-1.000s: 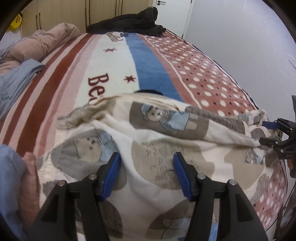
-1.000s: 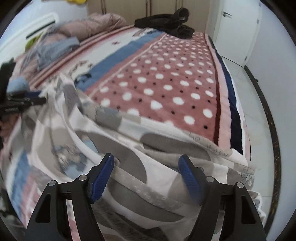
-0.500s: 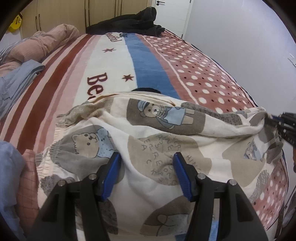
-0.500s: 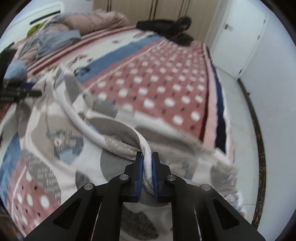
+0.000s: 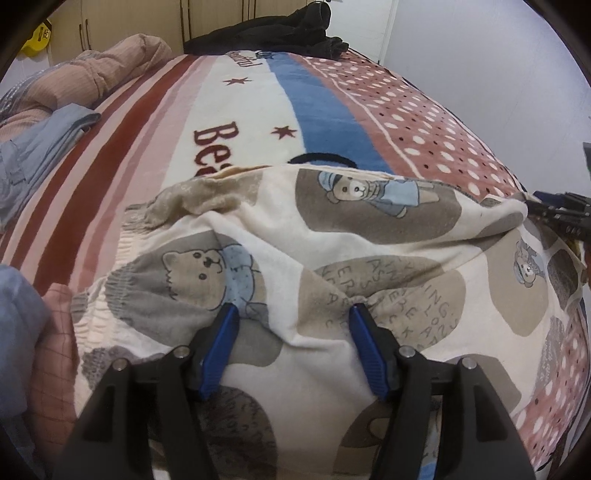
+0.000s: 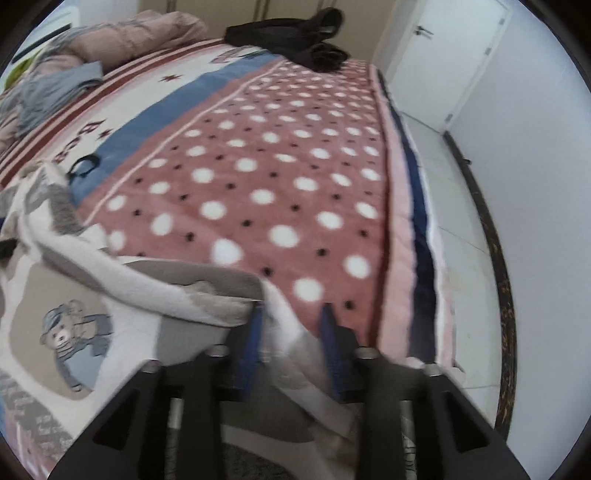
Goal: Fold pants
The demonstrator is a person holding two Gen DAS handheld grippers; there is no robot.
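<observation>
- The pants (image 5: 332, 258), cream fleece printed with teddy bears, lay spread across the near end of the bed (image 5: 236, 110), filling the lower half of both views.
- My left tool (image 5: 291, 314) sat low in the middle of its frame with its blue pads spread wide over the fabric, gripping nothing; I judged it was placed there to pin or pick up the middle of the cloth for a fold.
- My right tool (image 6: 291, 314) was at the bottom centre of its own view, fingers parted with a ridge of the pants between them. The picture was smeared there, so I could not tell whether the pads touched the cloth.
- In the left view the same tool (image 5: 561, 214) showed at the right edge, at a corner of the pants that looked drawn out toward it, perhaps to flatten that side.
- The gathered waistband (image 5: 122, 295) showed at the lower left, partly against a checked pink cloth (image 5: 51, 347).
- Cut off or unclear: the pant legs ran out of the bottom of both frames, so I could not judge how many folds existed.
- A black garment (image 6: 291, 33) lay at the top, far from the work.
</observation>
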